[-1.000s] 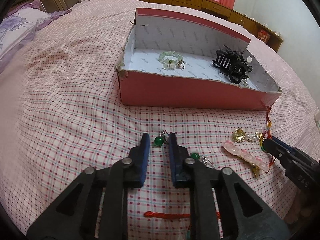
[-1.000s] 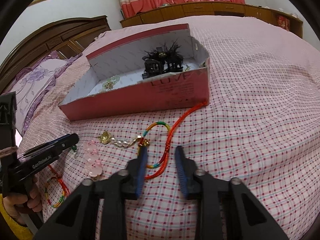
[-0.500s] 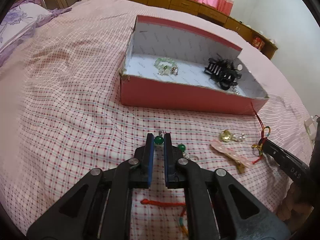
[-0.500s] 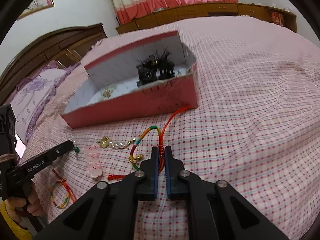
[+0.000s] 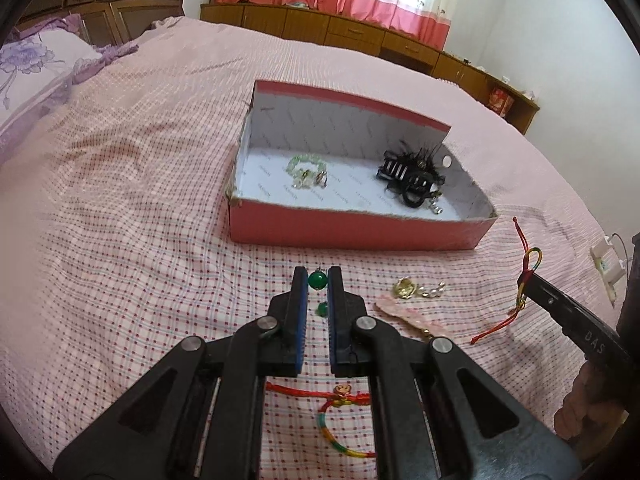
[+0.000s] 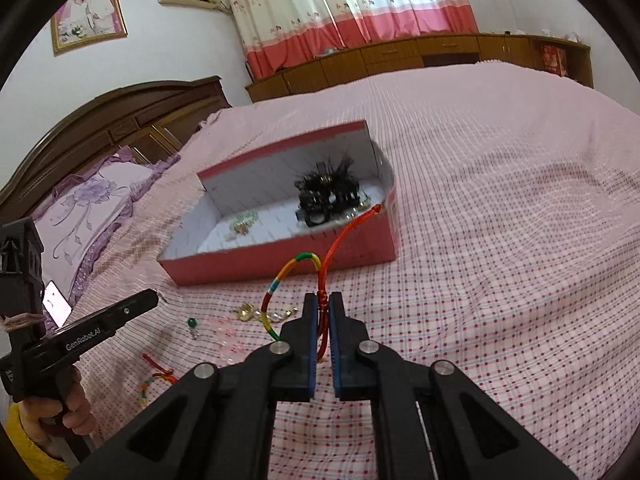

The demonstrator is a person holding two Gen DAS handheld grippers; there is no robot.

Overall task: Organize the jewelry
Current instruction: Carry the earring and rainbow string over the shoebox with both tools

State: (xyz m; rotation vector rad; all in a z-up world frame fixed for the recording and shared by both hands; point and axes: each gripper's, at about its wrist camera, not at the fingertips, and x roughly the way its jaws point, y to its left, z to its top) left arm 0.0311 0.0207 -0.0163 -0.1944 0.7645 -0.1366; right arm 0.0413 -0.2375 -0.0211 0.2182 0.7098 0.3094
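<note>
The red box (image 5: 352,232) stands open on the bed (image 5: 120,208), which is covered with a pink checked sheet. Its inside is white. In the left part of the box lies a pale green bead bracelet (image 5: 306,168), and in the right part lies a black feathered hair claw (image 5: 414,178); the two are well apart. Just beside the claw, near the front wall, lies a small silver piece (image 5: 435,207).

The left hand-held gripper (image 5: 318,280) is clamped on a green bead earring (image 5: 318,280), which sits between its blue pads near the tips, above the sheet in front of the box. A second green bead earring (image 5: 321,309) lies on the sheet below it, seen in the gap between the fingers.

The right hand-held gripper (image 6: 324,300) is closed on a red cord bracelet (image 6: 340,240) with a multicolour loop; the cord rises from between the pads and its knotted end reaches up in front of the box's near right corner.

On the sheet between the two grippers lie a gold and pearl brooch (image 5: 416,289) and, just beside it, a pink hair clip (image 5: 404,314). Another multicolour cord bracelet (image 5: 340,420) lies under the left hand-held gripper, close to the camera.
</note>
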